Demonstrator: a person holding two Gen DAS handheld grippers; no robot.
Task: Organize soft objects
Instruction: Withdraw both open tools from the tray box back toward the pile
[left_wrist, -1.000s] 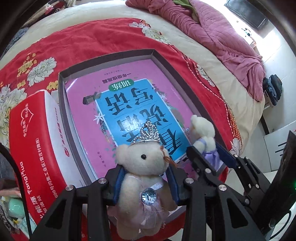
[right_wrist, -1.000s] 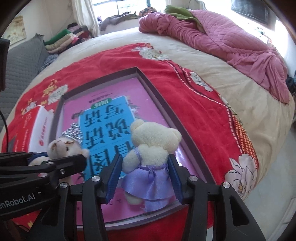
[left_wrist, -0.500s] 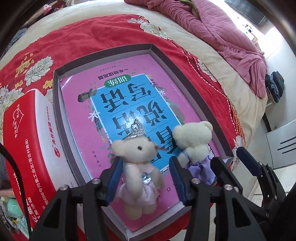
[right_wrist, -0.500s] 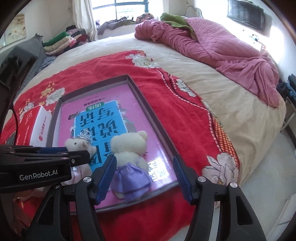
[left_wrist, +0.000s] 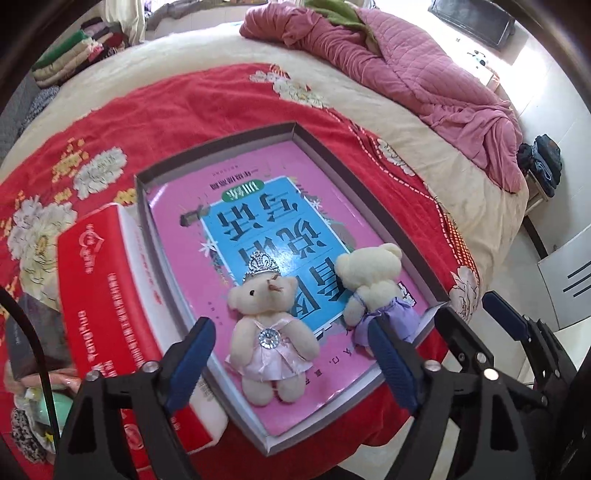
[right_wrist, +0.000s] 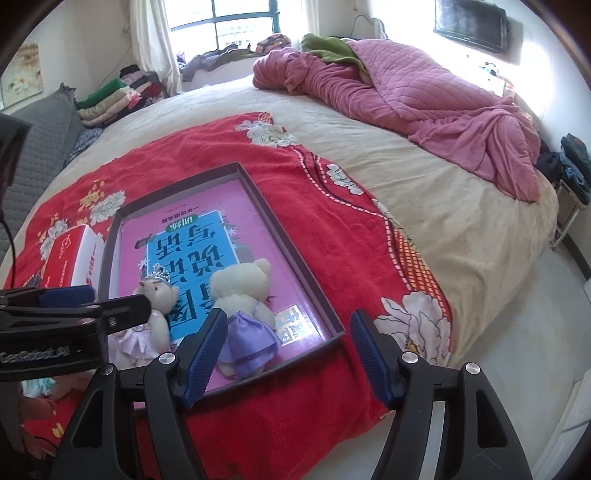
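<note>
From my left wrist camera, my left gripper (left_wrist: 291, 354) stands wide, its jaws having just been opening, and nothing is pressed between the pads. The crowned bear (left_wrist: 269, 328) in the pale pink dress lies face up between the two blue pads without touching either, at about six o'clock in the view. It rests on the pink-and-blue book (left_wrist: 266, 240) that fills the shallow box (left_wrist: 369, 173). The bear in the purple dress (left_wrist: 373, 291) lies just beside it at four o'clock, face down as far as I can tell. The red tissue pack (left_wrist: 107, 295) sits against the box's wall at nine o'clock, on the red floral blanket (left_wrist: 184, 107).

From my right wrist camera, my right gripper (right_wrist: 288, 356) is also spread wide, its jaws having just been opening, with nothing clamped. The bear in the purple dress (right_wrist: 243, 310) lies by my left-hand pad at about seven o'clock, on the book (right_wrist: 192, 243). The crowned bear (right_wrist: 157, 302) is at eight o'clock, partly behind my left gripper (right_wrist: 74, 306). The pink quilt (right_wrist: 406, 110) is heaped at one o'clock.

I judge both bears placed in the box (right_wrist: 295, 258) side by side, so this pair is done. What remains looks like drawing both claws clear; I see no other soft toy waiting.
</note>
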